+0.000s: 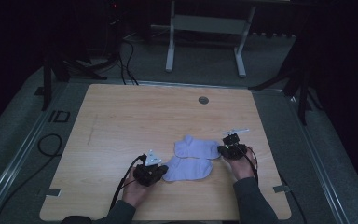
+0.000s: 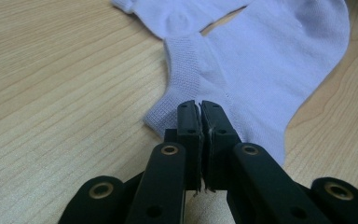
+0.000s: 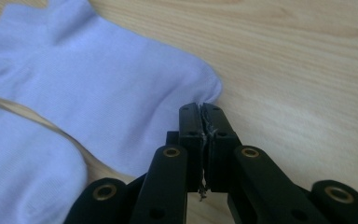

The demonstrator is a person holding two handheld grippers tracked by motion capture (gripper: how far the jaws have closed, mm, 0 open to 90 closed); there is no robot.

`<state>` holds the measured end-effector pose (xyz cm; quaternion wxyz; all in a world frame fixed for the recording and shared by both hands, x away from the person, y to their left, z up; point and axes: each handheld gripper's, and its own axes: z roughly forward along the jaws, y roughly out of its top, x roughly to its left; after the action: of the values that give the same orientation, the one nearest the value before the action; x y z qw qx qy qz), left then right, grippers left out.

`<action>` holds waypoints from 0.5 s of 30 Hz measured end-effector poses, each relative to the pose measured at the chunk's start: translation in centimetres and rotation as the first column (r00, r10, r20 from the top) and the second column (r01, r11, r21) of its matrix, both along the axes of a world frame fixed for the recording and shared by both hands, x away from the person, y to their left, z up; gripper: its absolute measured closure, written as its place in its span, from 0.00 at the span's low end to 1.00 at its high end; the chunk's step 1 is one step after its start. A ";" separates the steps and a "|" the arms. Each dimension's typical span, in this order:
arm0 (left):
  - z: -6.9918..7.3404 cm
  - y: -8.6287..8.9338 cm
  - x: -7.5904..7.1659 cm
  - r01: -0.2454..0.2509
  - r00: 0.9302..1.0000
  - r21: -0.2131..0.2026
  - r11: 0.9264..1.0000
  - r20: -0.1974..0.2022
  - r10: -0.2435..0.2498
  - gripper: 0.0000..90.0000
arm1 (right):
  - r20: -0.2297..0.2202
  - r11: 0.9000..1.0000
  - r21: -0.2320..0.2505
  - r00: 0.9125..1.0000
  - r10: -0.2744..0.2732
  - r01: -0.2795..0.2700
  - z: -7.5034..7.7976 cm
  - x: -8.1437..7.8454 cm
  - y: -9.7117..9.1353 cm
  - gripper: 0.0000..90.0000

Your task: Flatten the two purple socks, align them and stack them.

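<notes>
On table (image 1: 121, 121), closed claws (image 2: 200, 106) flank socks (image 1: 193, 158)

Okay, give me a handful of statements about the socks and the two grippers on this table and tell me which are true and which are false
1. Two pale lilac socks lie on the wooden table. True: the near sock and the far sock lie close together.
2. The left gripper has its jaws wide open. False: they are closed, at the ribbed cuff of the near sock.
3. The right gripper is at the rounded end of the far sock. True; its jaws are closed there.
4. The socks are stacked neatly one on the other. False: they lie side by side, with a strip of table showing between them.
5. A plate stands on the table. False: apart from the socks and grippers there is just a small round grommet.
</notes>
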<state>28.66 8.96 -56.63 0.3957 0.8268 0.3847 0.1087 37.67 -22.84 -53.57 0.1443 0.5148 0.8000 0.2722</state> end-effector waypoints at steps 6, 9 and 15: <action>0.0 0.0 0.0 0.000 1.000 0.000 1.000 0.000 0.000 0.97 | 0.043 0.997 -0.075 0.999 -0.018 0.021 -0.7 -0.9 -0.5 0.86; 0.0 0.0 0.0 0.000 1.000 -0.002 1.000 0.000 0.000 0.97 | 0.075 0.997 -0.075 0.997 -0.019 0.024 -0.6 -1.3 -0.7 0.74; 0.0 0.0 0.0 0.000 1.000 -0.002 1.000 0.001 0.000 0.97 | 0.142 1.000 -0.010 0.990 0.014 -0.013 0.0 -2.7 -1.0 0.63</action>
<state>28.71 8.97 -56.65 0.3968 0.8264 0.3845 0.1085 34.94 -23.85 -53.56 0.2014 0.4880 0.7925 0.3054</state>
